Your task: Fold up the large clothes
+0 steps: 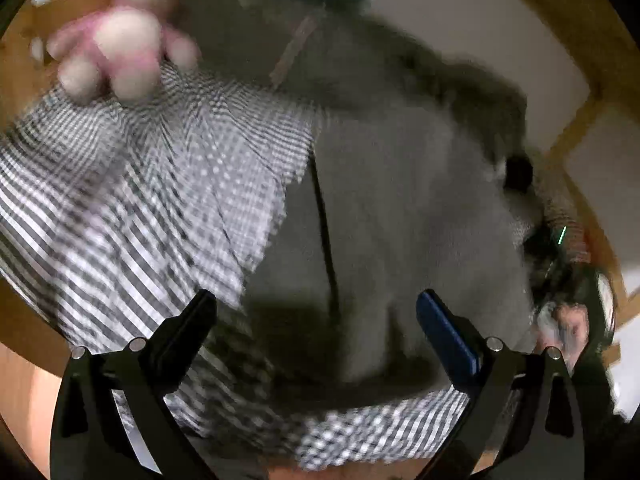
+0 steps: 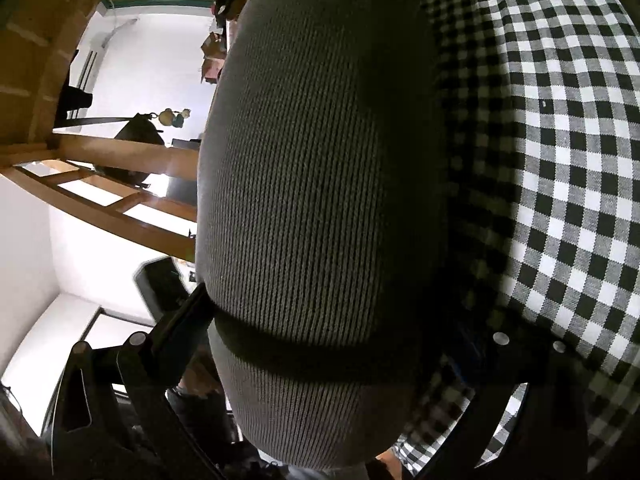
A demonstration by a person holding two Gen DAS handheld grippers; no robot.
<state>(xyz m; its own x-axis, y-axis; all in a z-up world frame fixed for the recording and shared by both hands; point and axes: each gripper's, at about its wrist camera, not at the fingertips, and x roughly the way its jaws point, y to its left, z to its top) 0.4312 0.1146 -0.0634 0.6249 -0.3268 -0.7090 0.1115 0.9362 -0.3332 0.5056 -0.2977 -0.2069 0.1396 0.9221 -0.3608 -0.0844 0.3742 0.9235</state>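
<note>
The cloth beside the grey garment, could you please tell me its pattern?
Black-and-white check cloth, sharpest in the right wrist view.

Grey ribbed garment (image 2: 320,200), draped over checkered cloth (image 2: 560,160)

text: none legible | labels: none | left view blurred

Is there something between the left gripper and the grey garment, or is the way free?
Nothing visible stands between them. The left gripper is open, and the grey garment lies straight ahead beyond its fingertips, on the checked cloth. The picture is blurred, so whether they touch cannot be told.
</note>
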